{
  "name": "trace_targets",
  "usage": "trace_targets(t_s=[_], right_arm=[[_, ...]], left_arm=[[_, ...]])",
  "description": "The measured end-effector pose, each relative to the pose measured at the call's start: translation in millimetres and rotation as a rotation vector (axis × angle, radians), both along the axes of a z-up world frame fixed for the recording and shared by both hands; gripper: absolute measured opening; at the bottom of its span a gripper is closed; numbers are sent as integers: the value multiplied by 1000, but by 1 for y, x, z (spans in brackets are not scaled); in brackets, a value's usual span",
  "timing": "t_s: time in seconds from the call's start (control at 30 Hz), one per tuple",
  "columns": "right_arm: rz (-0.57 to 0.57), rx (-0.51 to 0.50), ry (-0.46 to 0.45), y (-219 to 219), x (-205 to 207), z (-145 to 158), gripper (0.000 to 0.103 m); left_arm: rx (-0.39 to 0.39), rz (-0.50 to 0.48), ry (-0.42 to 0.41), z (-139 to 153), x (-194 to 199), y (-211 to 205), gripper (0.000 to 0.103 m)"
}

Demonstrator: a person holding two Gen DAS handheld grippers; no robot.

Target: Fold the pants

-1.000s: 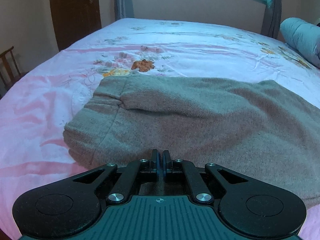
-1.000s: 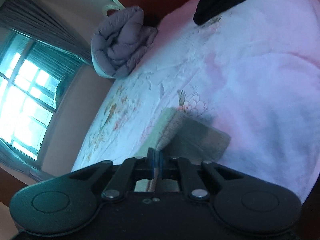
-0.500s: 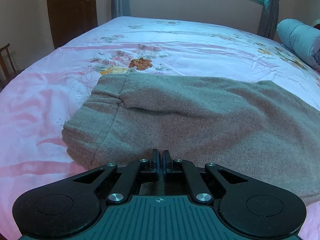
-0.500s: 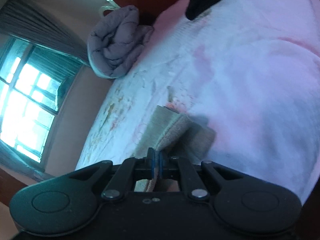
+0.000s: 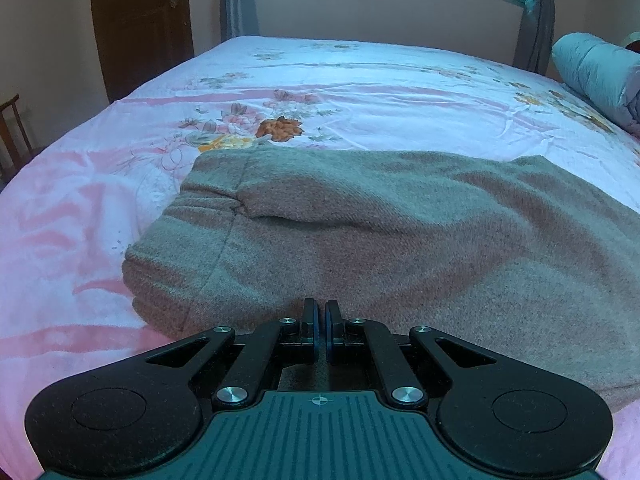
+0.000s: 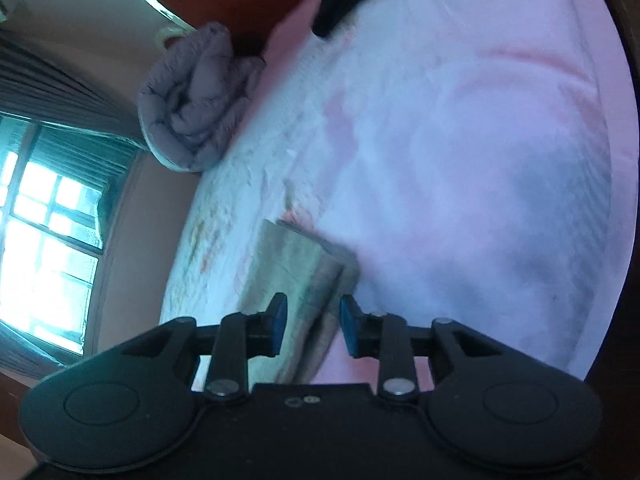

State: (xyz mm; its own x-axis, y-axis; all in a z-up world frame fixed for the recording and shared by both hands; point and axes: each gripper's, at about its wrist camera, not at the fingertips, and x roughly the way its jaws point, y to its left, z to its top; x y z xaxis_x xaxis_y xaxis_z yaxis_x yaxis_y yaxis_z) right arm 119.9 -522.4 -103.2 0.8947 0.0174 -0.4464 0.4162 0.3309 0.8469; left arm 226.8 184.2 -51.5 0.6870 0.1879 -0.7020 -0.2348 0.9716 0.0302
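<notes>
Fold laid down, release step. Right claw (image 6: 313, 322) opening, pants (image 5: 380, 240) hem loose between pads; left claw (image 5: 320, 330) pressed together at pants edge on bed (image 5: 360, 80). Next, judged: withdraw right, regrasp for second fold.

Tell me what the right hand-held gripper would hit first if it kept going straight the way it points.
Probably the pants: the right hand-held gripper is opening, with the folded cloth edge lying between its fingers, untouched by the pads. Beyond it lies the bedsheet; depth is unclear.
</notes>
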Motion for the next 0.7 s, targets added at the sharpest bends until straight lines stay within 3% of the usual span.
trace_targets(t_s=[0.13, 0.17, 0.23, 0.37, 0.43, 0.47, 0.57, 0.63, 0.7], right_arm=[[3, 38, 4, -2, 13, -12, 24], [6, 34, 7, 0, 16, -12, 8], [36, -56, 66, 5, 27, 2, 6], [95, -319, -100, 24, 29, 71, 5], [102, -391, -97, 26, 28, 78, 5], [100, -377, -45, 21, 31, 66, 5], [110, -186, 124, -1, 40, 2, 6], [87, -108, 62, -6, 32, -10, 9], [82, -92, 59, -6, 23, -2, 15]], left_arm=[[1, 1, 3, 0, 0, -1, 4], [1, 1, 2, 0, 0, -1, 4], [-3, -2, 3, 1, 0, -1, 4], [4, -15, 8, 1, 1, -1, 4], [5, -19, 6, 1, 1, 0, 4], [0, -18, 4, 1, 1, 0, 4], [-6, -21, 2, 0, 1, 2, 4], [-10, -23, 1, 1, 1, 3, 4], [-21, -23, -9, 0, 0, 6, 4]])
